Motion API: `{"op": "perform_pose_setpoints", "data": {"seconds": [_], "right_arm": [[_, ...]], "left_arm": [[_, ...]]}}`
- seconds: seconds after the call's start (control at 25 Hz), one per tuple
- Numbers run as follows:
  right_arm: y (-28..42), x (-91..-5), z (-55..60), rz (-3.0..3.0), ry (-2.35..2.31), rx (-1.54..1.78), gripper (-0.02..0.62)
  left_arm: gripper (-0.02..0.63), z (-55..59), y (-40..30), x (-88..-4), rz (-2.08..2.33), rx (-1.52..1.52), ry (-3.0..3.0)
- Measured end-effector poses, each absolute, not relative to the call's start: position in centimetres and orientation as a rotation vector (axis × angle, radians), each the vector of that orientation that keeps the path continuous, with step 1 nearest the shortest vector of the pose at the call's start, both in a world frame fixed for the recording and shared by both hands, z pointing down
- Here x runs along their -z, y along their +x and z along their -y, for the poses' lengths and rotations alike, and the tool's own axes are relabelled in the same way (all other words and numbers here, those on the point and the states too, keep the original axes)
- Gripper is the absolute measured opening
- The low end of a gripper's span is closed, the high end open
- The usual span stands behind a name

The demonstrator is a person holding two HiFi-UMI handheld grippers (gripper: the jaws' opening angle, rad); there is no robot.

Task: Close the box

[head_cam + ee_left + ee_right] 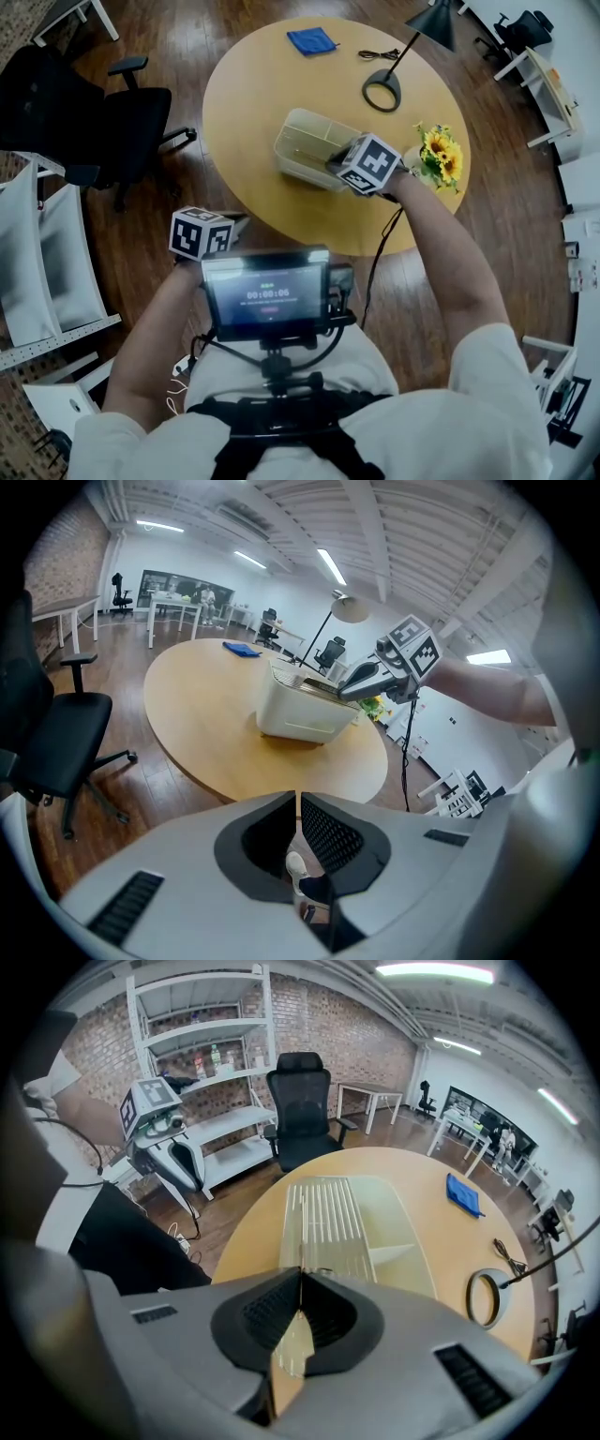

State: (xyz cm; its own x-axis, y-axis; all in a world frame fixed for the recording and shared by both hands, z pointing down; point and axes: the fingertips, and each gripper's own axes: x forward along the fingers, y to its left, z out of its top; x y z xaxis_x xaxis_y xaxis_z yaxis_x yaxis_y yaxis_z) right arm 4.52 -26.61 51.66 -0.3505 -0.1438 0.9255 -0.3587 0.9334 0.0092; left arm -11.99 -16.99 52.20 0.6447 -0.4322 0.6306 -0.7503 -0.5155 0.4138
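Two grippers, one box, one round table (244,103).

- Box (305,150): translucent plastic, on the table's near half. The right gripper view alone shows its top: a ribbed panel beside a smooth part with a divider. The left gripper view gives only its pale side wall, so how the lid sits is unclear.
- Right gripper (333,164): jaws together, tips at the box's near upper edge. Whether they pinch a thin lip cannot be made out.
- Left gripper (230,223): off the table at its near left edge, jaws together with nothing between them. The head view shows mostly its marker cube.
- Blue cloth (312,40): on the table's far side, in all three views.
- Lamp (382,91): ring base on the table. Its shade is cut off in the right gripper view.
- Sunflowers (441,155): at the table's right edge, largely hidden behind the box in the left gripper view.
- Shelving (206,1044): in full only in the right gripper view.
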Motion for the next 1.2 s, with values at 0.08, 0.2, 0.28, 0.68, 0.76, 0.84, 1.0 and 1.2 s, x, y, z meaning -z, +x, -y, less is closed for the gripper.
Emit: {"op": "perform_pose_setpoints", "data": {"seconds": [0.08,0.2,0.28,0.68,0.76,0.84,1.0,1.2], "right_arm": [[4.5,-51.7,26.7,1.931,0.368,-0.237,0.011],[4.4,-51.8,26.7,1.935,0.373,-0.245,0.012],[4.2,-51.9,26.7,1.935,0.374,-0.233,0.012],[4.5,-51.7,26.7,1.893,0.396,-0.157,0.012],[4.6,-51.8,26.7,1.892,0.398,-0.160,0.012],[4.8,-52.0,26.7,1.883,0.399,-0.158,0.012],[5.0,-52.1,26.9,1.875,0.416,-0.132,0.014],[5.2,-52.0,27.3,1.886,0.442,-0.119,0.018]], "left_arm": [[0.018,17.2,-12.0,-52.0,0.910,-0.602,2.185],[0.018,17.5,-12.5,-52.1,0.905,-0.614,2.188],[0.018,17.7,-13.0,-52.2,0.908,-0.612,2.187],[0.018,17.2,-13.3,-52.5,0.899,-0.605,2.178],[0.018,17.2,-13.2,-52.5,0.896,-0.604,2.180],[0.018,17.1,-13.2,-52.6,0.897,-0.603,2.179],[0.018,17.1,-13.4,-52.6,0.900,-0.599,2.175],[0.018,17.0,-13.3,-52.7,0.892,-0.592,2.172]]}}
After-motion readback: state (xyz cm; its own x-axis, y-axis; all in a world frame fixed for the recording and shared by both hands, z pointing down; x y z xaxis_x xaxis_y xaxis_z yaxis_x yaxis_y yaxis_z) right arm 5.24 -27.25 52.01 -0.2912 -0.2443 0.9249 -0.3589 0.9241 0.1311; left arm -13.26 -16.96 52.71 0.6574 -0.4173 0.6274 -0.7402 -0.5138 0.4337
